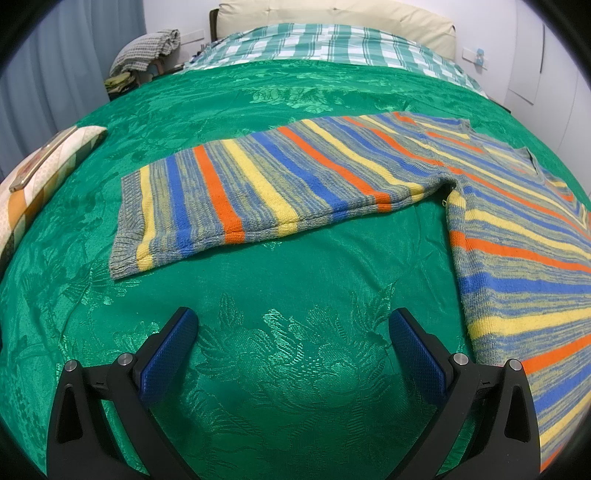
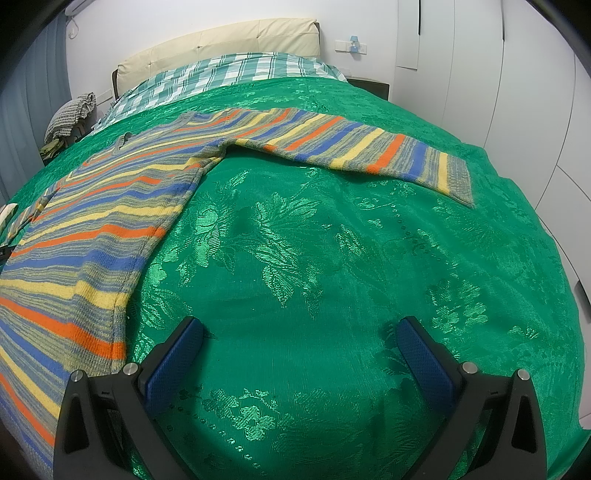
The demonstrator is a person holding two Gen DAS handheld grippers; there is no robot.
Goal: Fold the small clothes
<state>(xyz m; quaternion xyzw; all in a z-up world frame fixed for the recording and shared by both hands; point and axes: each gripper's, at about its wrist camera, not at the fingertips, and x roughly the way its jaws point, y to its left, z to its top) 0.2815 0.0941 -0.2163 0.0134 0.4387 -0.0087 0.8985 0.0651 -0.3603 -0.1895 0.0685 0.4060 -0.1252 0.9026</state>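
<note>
A striped knit sweater (image 1: 517, 258) in blue, orange, yellow and grey lies flat on the green bedspread (image 1: 295, 277). In the left wrist view its left sleeve (image 1: 240, 188) stretches out to the left, cuff nearest my side. My left gripper (image 1: 293, 328) is open and empty above bare bedspread, below that sleeve and left of the sweater body. In the right wrist view the sweater body (image 2: 92, 236) lies at the left and the other sleeve (image 2: 369, 147) stretches to the right. My right gripper (image 2: 301, 336) is open and empty over the bedspread (image 2: 332, 258), right of the body's side seam.
A patterned cushion with a phone on it (image 1: 44, 166) lies at the bed's left edge. A green checked blanket (image 1: 332, 44) and a cream headboard (image 1: 332, 14) are at the far end. A chair with clothes (image 1: 147, 55) stands beside the bed. White wardrobes (image 2: 517, 92) stand at the right.
</note>
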